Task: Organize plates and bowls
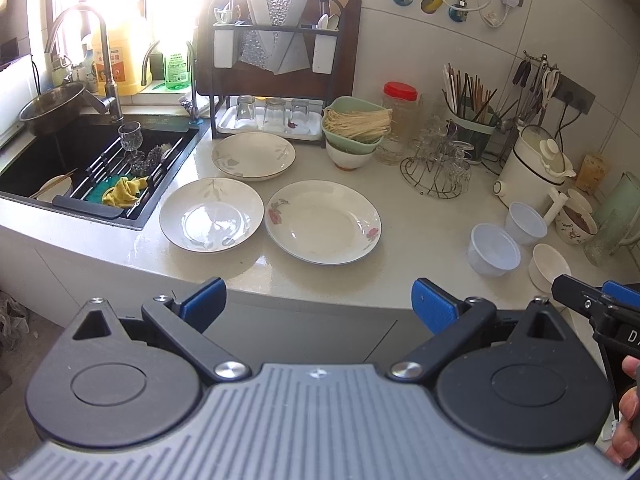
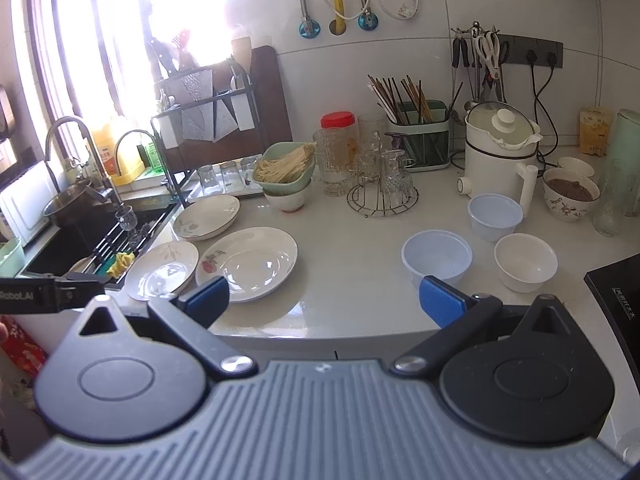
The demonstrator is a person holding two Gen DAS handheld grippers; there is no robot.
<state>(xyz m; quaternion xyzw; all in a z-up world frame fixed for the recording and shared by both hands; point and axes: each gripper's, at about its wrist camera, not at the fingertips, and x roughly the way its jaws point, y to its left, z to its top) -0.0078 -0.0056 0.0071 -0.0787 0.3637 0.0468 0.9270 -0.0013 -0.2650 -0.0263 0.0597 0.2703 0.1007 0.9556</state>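
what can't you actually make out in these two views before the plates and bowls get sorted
- Window area behind the curved steel faucet: sunlight glare washes it out in both views.
- White bowl in the black sink: mostly hidden by the black slatted rack, left wrist view.
- Brown contents of the floral ceramic bowl: too small to identify.
- Black appliance: cut off by the right wrist view's edge.
- Right gripper: its grip is below the frame.

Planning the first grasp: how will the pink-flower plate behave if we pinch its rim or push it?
The pink-flower plate looks like glazed ceramic, glossy with window reflections, so probably stiff, fragile and slippery between the pads. It lies flat on the smooth counter, so a push would likely slide it, not tip it. Its left rim sits near the leaf-pattern plate; pushing left may knock them together.
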